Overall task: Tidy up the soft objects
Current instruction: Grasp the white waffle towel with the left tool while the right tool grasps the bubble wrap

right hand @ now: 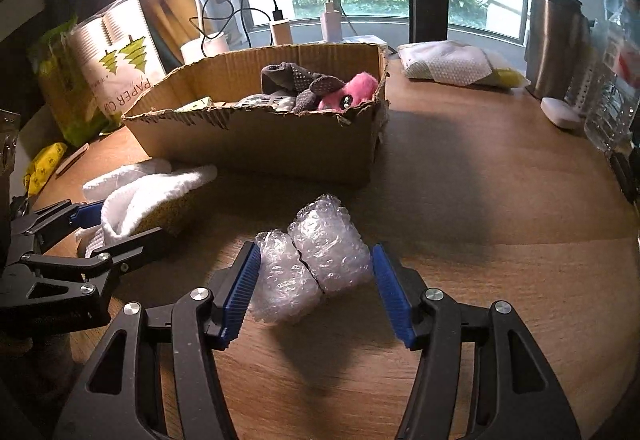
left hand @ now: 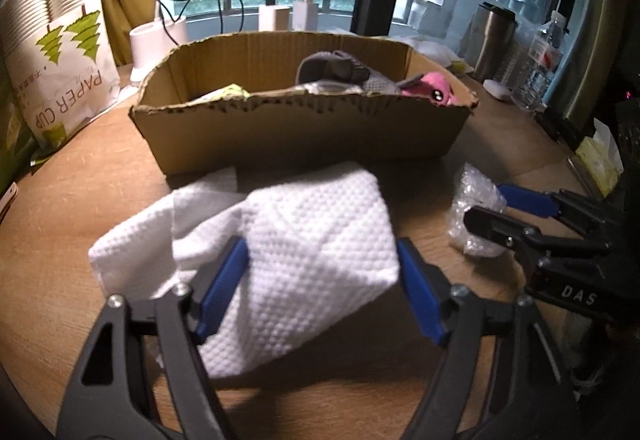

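L gripper [left hand: 320, 288] clamps one white dimpled cloth [left hand: 312, 240]; R gripper [right hand: 316, 288] clamps one clear bubble-wrap roll [right hand: 316, 260]. One torn-edged brown cardboard box [right hand: 260, 144] just beyond; bare wooden tabletop [right hand: 500, 240] right.

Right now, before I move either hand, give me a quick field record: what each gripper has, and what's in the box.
left gripper: shut on white towel, lifted off the table
right gripper: shut on bubble wrap roll, held above the table
cardboard box: behind both, open top
in box: pink plush toy, grey dotted fabric, other items partly hidden
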{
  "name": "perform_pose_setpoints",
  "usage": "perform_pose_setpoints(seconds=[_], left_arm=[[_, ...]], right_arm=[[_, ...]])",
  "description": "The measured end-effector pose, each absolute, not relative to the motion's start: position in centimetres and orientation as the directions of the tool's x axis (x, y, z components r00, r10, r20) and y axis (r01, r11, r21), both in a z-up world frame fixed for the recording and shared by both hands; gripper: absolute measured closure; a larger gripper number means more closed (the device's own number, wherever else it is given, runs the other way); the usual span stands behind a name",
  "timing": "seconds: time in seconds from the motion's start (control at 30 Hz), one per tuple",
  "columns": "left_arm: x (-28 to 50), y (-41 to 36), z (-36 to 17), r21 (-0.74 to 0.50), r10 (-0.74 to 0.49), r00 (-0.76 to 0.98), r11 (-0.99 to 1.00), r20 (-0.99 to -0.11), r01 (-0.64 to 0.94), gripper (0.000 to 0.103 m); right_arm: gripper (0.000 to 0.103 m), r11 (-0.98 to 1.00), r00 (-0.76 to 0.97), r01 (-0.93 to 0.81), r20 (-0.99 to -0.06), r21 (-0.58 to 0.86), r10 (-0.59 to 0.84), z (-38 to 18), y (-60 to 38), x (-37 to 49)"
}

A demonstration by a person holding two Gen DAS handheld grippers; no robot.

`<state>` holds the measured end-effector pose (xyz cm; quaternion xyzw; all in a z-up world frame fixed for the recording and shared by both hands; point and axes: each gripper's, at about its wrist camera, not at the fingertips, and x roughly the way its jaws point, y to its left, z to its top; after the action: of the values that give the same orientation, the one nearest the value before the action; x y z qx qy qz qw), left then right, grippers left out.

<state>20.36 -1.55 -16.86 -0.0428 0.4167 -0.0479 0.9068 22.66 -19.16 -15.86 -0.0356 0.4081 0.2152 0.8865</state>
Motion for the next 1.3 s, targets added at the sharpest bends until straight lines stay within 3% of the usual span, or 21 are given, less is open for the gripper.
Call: perform_pose_setpoints(seconds=[0.37,0.47,0.57,0.83,1.3], left_arm=[[19.3,-0.9,-15.8,-0.156,-0.176,0.659,0.984,-0.731,0.09,0.076],[19.1,-0.7,-15.5,-0.169,-0.192,0.663,0.981,-0.723,0.1,0.081],[18.6,-0.3,-14.9,-0.17,-0.192,0.679,0.98,-0.708,0.1,0.081],[17.6,1.0,-12.9,-0.185,-0.194,0.729,0.978,-0.657,0.093,0.082],[16.5,3.9,-10.2,-0.193,-0.162,0.789,0.98,-0.592,0.057,0.082]], right_arm=[[0.041,0.91,0.582,-0.405,-0.741,0.091,0.333,-16.1,-19.0,22.4],[0.041,0.912,0.589,-0.401,-0.739,0.085,0.328,-16.1,-18.9,22.2],[0.043,0.91,0.595,-0.407,-0.736,0.071,0.324,-16.1,-18.7,22.1],[0.06,0.898,0.606,-0.437,-0.723,0.048,0.333,-15.5,-18.3,21.4],[0.062,0.895,0.649,-0.446,-0.678,0.03,0.346,-12.4,-18.1,20.6]])
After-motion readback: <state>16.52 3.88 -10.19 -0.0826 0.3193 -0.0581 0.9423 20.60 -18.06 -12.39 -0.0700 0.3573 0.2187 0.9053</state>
